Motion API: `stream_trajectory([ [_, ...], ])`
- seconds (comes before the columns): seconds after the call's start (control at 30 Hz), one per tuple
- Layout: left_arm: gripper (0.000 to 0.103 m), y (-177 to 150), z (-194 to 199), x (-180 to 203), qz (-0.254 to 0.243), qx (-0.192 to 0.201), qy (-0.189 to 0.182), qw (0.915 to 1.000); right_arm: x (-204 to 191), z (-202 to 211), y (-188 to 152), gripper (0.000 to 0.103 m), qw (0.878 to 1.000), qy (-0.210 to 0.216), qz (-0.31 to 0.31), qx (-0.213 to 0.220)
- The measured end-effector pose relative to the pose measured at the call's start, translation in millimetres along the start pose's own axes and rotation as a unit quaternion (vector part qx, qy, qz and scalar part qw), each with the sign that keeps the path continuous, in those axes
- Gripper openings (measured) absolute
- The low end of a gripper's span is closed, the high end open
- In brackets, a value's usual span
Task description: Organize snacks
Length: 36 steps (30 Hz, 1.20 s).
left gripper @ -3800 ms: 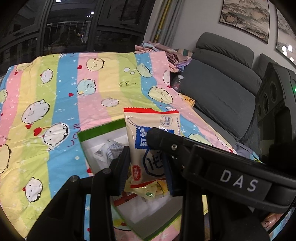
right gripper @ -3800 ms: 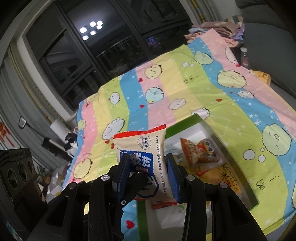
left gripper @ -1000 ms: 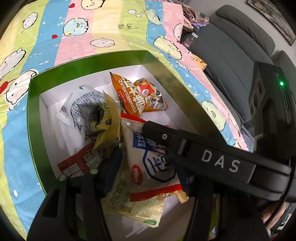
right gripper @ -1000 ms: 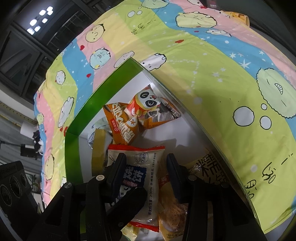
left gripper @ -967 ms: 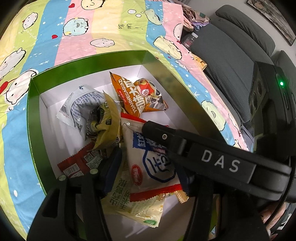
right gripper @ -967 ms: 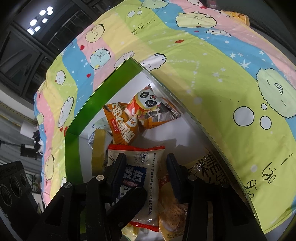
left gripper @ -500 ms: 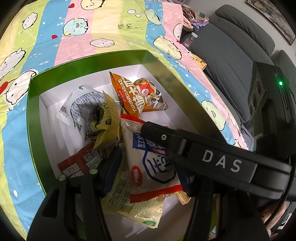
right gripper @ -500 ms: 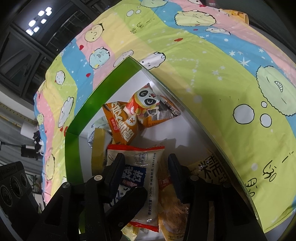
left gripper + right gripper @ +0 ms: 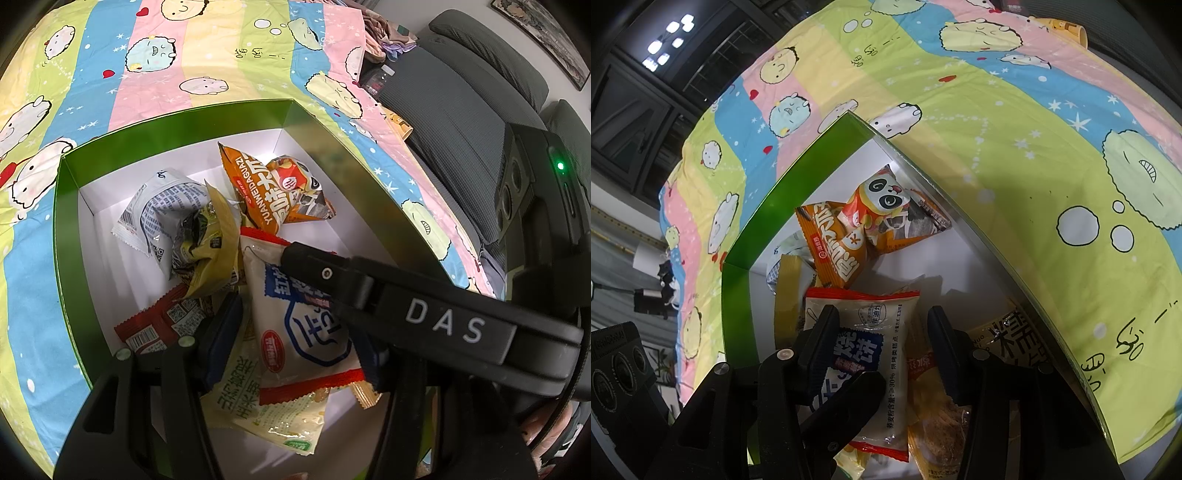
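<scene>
A white snack packet with a blue label and red ends lies on other snacks inside the green box. My left gripper straddles it, open, with a gap showing beside its left finger; its right finger is mostly hidden by the black arm marked DAS. My right gripper is opening around the same packet. Its left finger sits at the packet's edge and its right finger stands apart from it.
In the box lie an orange panda bag, a white-grey packet, a crumpled yellow one, a red one and a pale rice-cake packet. The box sits on a striped cartoon blanket. A grey sofa stands behind.
Both grippers came down from above the blanket with the white packet into the box. Over the last second the right fingers have spread away from the packet; the left gripper stays still.
</scene>
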<state>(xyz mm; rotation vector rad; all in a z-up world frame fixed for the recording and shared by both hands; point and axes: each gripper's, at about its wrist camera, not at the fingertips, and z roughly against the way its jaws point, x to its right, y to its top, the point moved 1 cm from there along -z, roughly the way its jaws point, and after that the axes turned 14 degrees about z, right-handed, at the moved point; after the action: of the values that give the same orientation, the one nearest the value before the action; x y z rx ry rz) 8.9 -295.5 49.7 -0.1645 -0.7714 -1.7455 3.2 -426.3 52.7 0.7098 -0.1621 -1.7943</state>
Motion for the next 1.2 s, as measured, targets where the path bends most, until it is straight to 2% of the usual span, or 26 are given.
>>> stream_trajectory([
  [0.7,0.058,0.0,2.4,0.0,0.0,0.003,-0.002,1.0,-3.3,0.1,-1.9,0.056,1.0,0.004,-0.001,-0.001],
  [0.77,0.058,-1.4,3.9,2.8,0.0,0.006,0.002,1.0,-3.2,1.3,-1.3,0.059,1.0,-0.002,0.002,0.001],
  [0.83,0.061,-2.3,11.5,8.3,-0.007,0.029,0.02,0.9994,-3.9,8.8,-0.9,0.062,1.0,-0.002,0.002,0.011],
  [0.93,0.073,-7.1,37.9,21.6,-0.033,0.103,0.062,0.9922,-9.6,26.2,0.2,0.068,0.999,0.009,0.011,0.04],
  [0.97,0.081,-8.2,45.6,25.5,-0.042,0.118,0.067,0.9899,-12.2,32.6,0.0,0.074,0.999,0.013,0.014,0.05],
  [1.03,0.088,-9.9,64.5,32.1,-0.052,0.146,0.078,0.9848,-17.8,51.7,-1.2,0.079,0.996,0.004,0.024,0.08],
  [1.1,0.094,-10.4,84.1,34.3,-0.045,0.174,0.088,0.9797,-23.7,72.1,-4.3,0.08,0.993,-0.007,0.033,0.11],
  [1.2,0.103,-11.7,108.9,34.3,-0.033,0.203,0.084,0.9751,-31.3,98.1,-9.4,0.085,0.988,0.008,0.041,0.149],
])
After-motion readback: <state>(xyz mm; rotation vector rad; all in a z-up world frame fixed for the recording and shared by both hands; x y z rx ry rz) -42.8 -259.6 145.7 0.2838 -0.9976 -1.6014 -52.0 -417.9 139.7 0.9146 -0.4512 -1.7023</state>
